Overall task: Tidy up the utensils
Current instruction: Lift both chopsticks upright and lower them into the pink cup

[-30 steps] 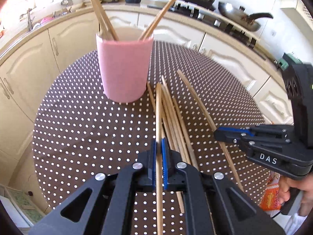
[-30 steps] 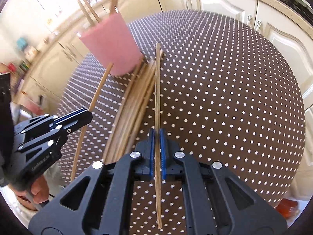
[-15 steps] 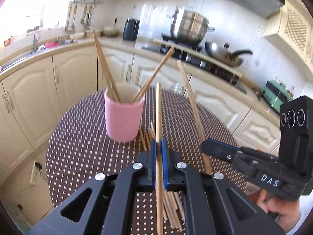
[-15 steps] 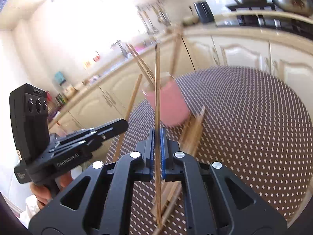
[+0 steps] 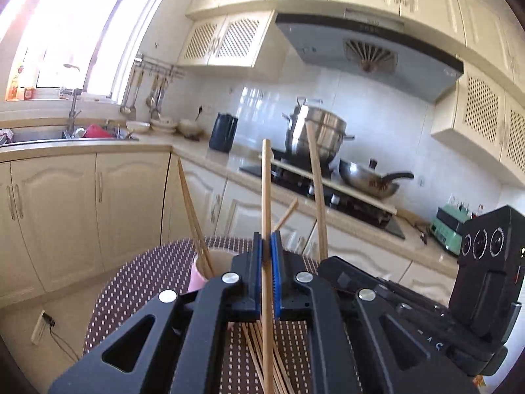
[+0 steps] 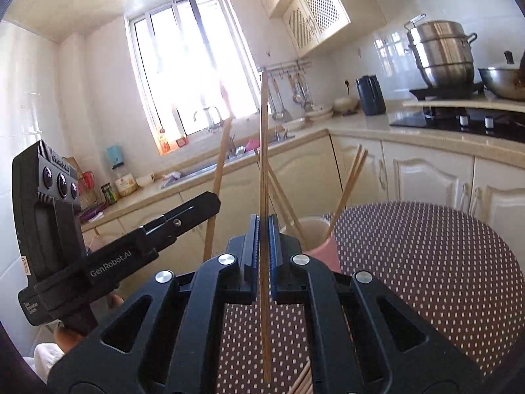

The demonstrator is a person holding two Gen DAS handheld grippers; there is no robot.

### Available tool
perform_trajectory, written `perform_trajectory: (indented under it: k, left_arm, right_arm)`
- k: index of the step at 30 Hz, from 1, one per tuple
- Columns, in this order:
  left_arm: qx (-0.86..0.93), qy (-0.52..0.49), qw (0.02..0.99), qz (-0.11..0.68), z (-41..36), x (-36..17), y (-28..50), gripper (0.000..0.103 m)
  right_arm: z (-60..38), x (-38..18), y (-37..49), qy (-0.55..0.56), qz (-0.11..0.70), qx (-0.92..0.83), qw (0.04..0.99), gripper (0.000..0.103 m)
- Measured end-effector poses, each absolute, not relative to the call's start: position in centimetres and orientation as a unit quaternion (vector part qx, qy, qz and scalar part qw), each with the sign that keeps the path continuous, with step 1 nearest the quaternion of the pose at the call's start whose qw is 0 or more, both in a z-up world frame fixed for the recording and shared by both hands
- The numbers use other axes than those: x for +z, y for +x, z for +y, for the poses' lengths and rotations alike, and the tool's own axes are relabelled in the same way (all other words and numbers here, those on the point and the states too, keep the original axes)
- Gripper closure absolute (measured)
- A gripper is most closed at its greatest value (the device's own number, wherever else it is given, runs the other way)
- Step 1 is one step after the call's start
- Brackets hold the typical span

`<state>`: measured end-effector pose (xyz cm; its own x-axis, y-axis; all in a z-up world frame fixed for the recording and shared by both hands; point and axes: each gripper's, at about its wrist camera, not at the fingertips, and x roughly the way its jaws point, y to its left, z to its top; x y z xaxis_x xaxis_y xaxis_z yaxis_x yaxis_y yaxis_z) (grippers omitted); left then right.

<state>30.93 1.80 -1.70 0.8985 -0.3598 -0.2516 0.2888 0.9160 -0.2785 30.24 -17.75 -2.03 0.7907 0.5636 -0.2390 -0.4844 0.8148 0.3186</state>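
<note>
— So what's hidden? 
— Mostly the pink cup [image 6: 323, 249]: each claw blocks most of it, and the loose chopsticks [image 5: 259, 358] on the dotted tablecloth [image 6: 426, 262] run off the bottom edge. 
— The claws? 
— Left gripper [image 5: 266, 262] is clamped on one upright chopstick [image 5: 266, 190]; right gripper [image 6: 261, 246] pinches another chopstick [image 6: 263, 151]. 
— Any writing? 
— "GenRobot.AI" on the left gripper's side; "A S" on the right one, the rest cut off.

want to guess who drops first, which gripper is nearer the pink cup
Left, narrowly. The left gripper has the pink cup just beyond its fingertips, slightly to their left and looking larger; the right gripper sees it smaller, ahead and to its right.
</note>
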Motion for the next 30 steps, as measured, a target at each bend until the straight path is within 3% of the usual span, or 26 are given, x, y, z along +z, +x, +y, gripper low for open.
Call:
perform_trajectory:
  k: [16, 30]
  left_arm:
    - [-0.129, -0.148, 0.98, 0.046, 2.1, -0.5, 38.2, 0.097]
    - [-0.092, -0.136, 0.986, 0.022, 1.3, -1.6, 43.2, 0.097]
  right_arm:
    - [-16.4, -1.2, 37.7, 0.133, 0.049, 0.257, 0.956, 0.097]
    - [-16.0, -4.5, 42.4, 0.137, 0.055, 0.245, 0.958, 0.097]
